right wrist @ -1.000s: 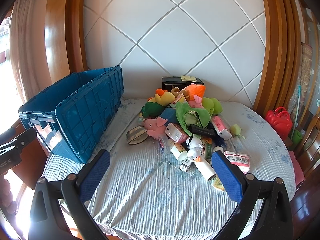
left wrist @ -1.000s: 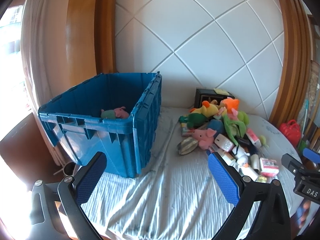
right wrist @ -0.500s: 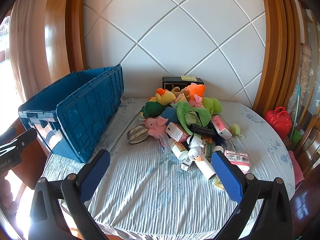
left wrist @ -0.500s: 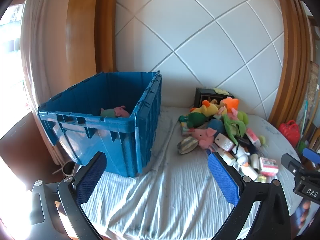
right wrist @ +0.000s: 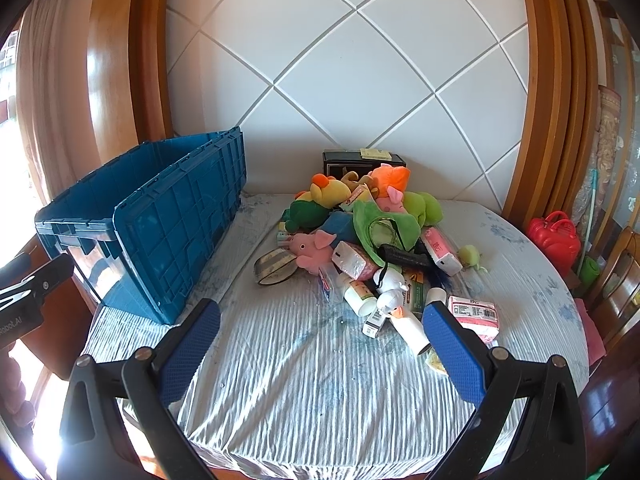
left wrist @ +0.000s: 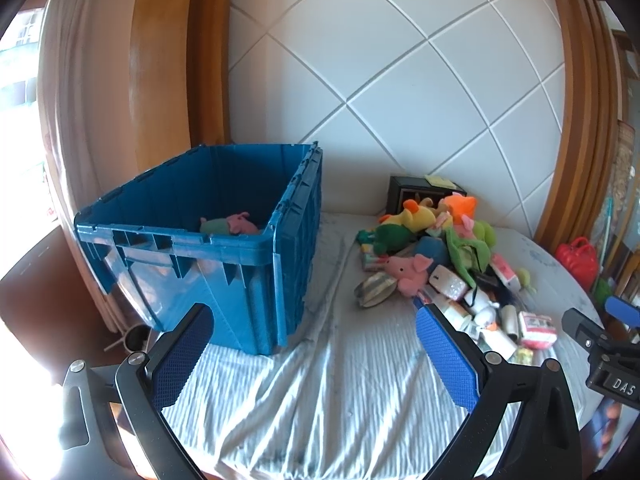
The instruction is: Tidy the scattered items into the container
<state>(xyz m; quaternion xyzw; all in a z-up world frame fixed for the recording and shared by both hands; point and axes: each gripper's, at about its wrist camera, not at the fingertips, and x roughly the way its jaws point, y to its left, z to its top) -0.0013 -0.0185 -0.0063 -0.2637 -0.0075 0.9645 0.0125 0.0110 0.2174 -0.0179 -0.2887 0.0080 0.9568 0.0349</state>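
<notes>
Left tongs (left wrist: pixel 312 344): wide apart and carrying nothing, hanging low over the striped cloth (left wrist: pixel 340 380), just beside the crate's near corner.
Right tongs (right wrist: pixel 320 344): spread too, nothing between the pads, facing the pile head-on from the near edge of the tabletop.
Crate (left wrist: pixel 256 280): blue, open-topped, on the left of the tabletop; one pink and green plush (left wrist: pixel 230 225) lies at the bottom, so the job has barely begun.
Pile (right wrist: pixel 360 240): plush toys on top and at the back, bottles, cartons and packets spilling forward. A pink pig (right wrist: pixel 312 249) sits on the left flank, a white bottle (right wrist: pixel 408 328) and a pink packet (right wrist: pixel 474 312) are nearest the right tongs.
Risk, avalanche: everything leans on everything; pull a plush from the middle and I'd expect bottles to roll toward the edge.
Risk, double grab: the front items touch or overlap, so closing there may pinch two, and one could drop on the way over.
Risk, slippery grip: round bottles look likely to squirt out of flat pads.
Risk, cloth: it's rumpled and loose; pads going in too low could snag it and drag the whole heap.
Risk, crate wall: it's tall, so a low carry would clip the rim.
Risk, collision: both tongs share one narrow front.
</notes>
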